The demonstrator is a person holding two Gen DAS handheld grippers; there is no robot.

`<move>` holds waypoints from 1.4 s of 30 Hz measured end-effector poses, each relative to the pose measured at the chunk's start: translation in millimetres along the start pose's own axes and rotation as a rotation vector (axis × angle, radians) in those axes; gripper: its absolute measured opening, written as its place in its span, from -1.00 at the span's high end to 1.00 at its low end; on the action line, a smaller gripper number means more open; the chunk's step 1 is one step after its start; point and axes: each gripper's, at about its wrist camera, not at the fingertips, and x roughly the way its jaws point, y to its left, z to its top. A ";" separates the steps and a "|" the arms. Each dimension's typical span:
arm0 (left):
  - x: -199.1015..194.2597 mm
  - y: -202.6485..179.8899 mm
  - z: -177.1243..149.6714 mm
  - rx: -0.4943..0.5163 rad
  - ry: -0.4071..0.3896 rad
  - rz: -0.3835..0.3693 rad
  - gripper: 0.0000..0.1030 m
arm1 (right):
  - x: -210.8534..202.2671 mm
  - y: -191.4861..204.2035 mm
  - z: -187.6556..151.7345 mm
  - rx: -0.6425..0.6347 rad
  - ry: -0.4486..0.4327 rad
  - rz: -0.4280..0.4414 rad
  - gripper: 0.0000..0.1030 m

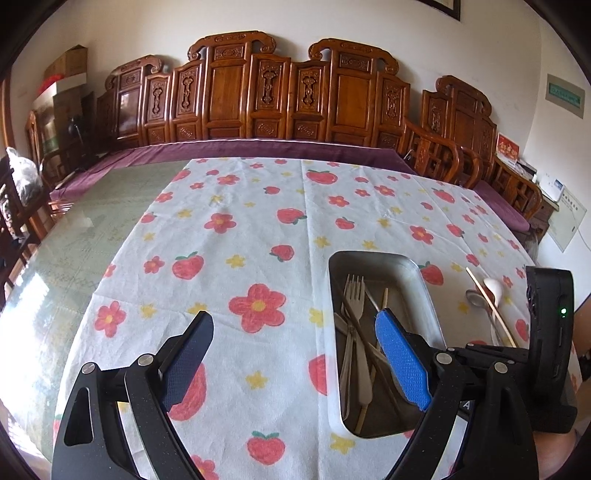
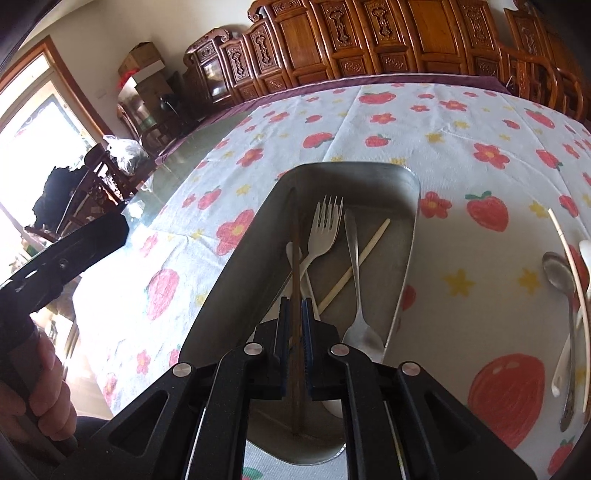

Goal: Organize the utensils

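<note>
The table is viewed downward at a slant from both wrist cameras, toward the carved wooden bench. The left view is set beside the metal tray (image 1: 430, 295); the right view is held close above it (image 2: 240, 236). Tray and flowered tablecloth (image 1: 236, 236) are shared.

Carved wooden bench (image 1: 236, 92), purple cushion (image 1: 258, 147), along far white wall (image 1: 147, 26); stacked cardboard boxes (image 1: 68, 62) far left; bright window (image 2: 40, 122) left.

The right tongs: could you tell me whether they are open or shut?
Shut. In the right wrist view the right tongs clamp a dark brown chopstick between their blue pads, above the metal tray.
</note>
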 end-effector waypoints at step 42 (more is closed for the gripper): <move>4.1 -140.9 -42.4 0.139 0.034 -0.147 -0.67 | -95.5 -207.5 -54.2 -0.037 0.037 -0.317 0.81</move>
